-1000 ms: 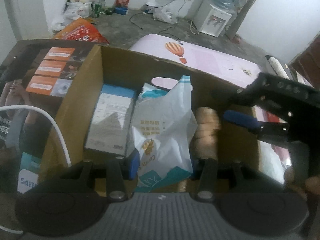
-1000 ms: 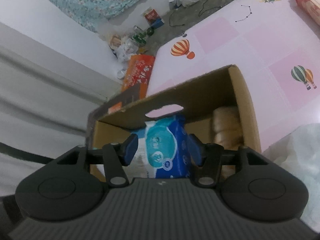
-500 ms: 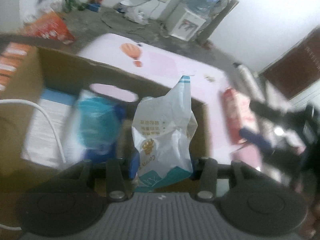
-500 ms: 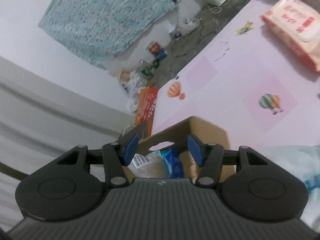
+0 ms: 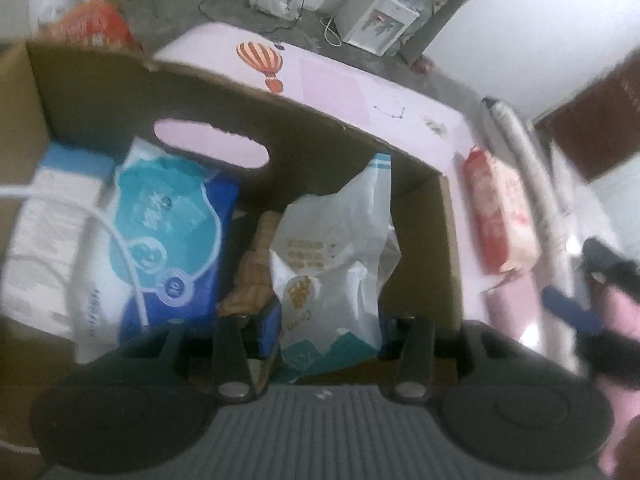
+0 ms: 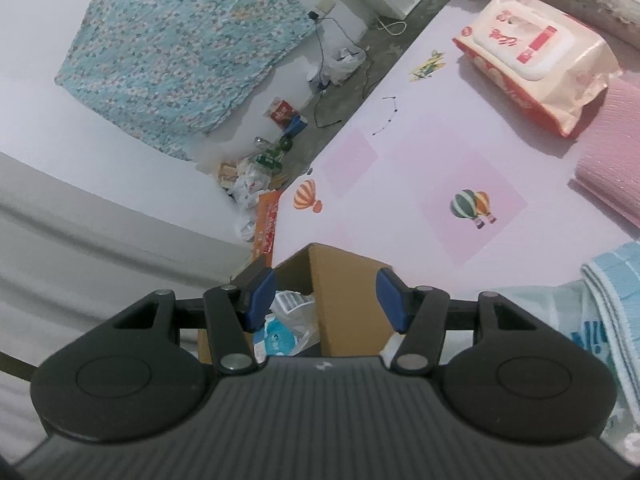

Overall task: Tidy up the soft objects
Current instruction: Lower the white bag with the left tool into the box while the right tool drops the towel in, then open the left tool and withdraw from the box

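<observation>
Currently left gripper (image 5: 326, 326) is clamped on a white tissue bag (image 5: 334, 268) with teal trim, blue pads pressing both sides of its lower part; bag stands upright over the right half of the cardboard box (image 5: 446, 248). Just left of the bag, inside the box: a tan bundle (image 5: 252, 268), type unclear due to blur. Next left, a blue-and-teal wipes pack (image 5: 172, 232) leaning against the far wall below the handle cutout (image 5: 210, 144). Far left in the box, a white pack (image 5: 52, 240) with a light blue top edge; a white cable (image 5: 120, 248) crosses in front of it.

Right gripper (image 6: 326, 300) has jaws spread wide with nothing between the pads (image 6: 260, 294); it sits above the box corner (image 6: 340, 292), with the wipes pack (image 6: 280, 332) visible below.

Outside the box on the pink balloon-print mat (image 6: 400, 168): a red-and-white wet wipes pack (image 6: 532, 60) near the far right edge, a pink rolled mat (image 6: 612, 152) beside it, and a light blue towel (image 6: 612, 304) at the near right. In the left view the red wipes pack (image 5: 500, 216) lies just right of the box, with the right gripper's blue pad (image 5: 568, 308) beyond it.
</observation>
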The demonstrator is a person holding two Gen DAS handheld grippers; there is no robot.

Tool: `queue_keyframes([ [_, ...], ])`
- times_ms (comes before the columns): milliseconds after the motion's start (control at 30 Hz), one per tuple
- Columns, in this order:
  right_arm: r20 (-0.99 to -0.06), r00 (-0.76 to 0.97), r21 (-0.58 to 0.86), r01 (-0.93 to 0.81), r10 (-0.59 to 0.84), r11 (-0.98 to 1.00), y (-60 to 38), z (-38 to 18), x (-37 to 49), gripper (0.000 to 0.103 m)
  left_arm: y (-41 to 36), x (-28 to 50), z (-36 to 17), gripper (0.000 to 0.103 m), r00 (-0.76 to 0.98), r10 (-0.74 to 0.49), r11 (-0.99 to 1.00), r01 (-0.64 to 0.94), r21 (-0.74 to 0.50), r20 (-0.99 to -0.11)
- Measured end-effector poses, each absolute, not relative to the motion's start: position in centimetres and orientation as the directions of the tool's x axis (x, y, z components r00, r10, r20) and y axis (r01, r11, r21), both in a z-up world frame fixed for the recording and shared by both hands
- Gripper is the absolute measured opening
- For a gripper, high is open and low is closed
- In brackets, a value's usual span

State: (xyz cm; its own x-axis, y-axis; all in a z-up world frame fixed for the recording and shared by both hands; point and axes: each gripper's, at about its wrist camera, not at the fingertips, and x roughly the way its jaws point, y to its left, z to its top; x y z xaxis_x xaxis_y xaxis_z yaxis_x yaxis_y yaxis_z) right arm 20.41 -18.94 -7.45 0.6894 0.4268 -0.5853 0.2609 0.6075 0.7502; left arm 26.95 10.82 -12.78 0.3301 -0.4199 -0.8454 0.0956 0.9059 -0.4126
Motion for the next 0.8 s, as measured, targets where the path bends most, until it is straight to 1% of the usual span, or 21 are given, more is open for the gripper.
queue_keyframes([
  [133,-0.582,0.696,0.752,0.263,0.421,0.604,-19.3,-7.5,20.1,0.056,10.6,26.5,-11.9,0.043,0.355,-0.361,0.932,0.093,-0.352,-0.863],
  [400,-0.578,0.698,0.755,0.261,0.422,0.602,-19.6,-7.5,20.0,0.057,14.2,25.6,-11.2,0.042,0.403,-0.471,0.85,-0.027,-0.525,-0.784],
  [467,-0.578,0.698,0.756,0.262,0.423,0.6,-19.6,-7.5,20.0,0.058,15.0,25.3,-10.8,0.041,0.416,-0.496,0.83,-0.033,-0.557,-0.762],
  [533,-0.58,0.696,0.756,0.265,0.423,0.599,-19.7,-7.8,20.0,0.058,15.7,24.9,-10.6,0.041,0.411,-0.548,0.791,-0.03,-0.611,-0.729],
  [600,-0.581,0.695,0.756,0.27,0.424,0.596,-19.8,-8.2,20.0,0.058,15.8,24.8,-10.9,0.041,0.382,-0.603,0.749,-0.032,-0.662,-0.701],
  [667,-0.582,0.694,0.756,0.273,0.423,0.594,-19.9,-8.4,20.0,0.058,15.8,24.8,-11.8,0.041,0.332,-0.642,0.725,-0.028,-0.688,-0.691],
  [800,-0.58,0.696,0.758,0.272,0.422,0.592,-19.9,-8.8,20.0,0.058,14.7,25.3,-14.0,0.041,0.232,-0.664,0.727,-0.023,-0.687,-0.711],
])
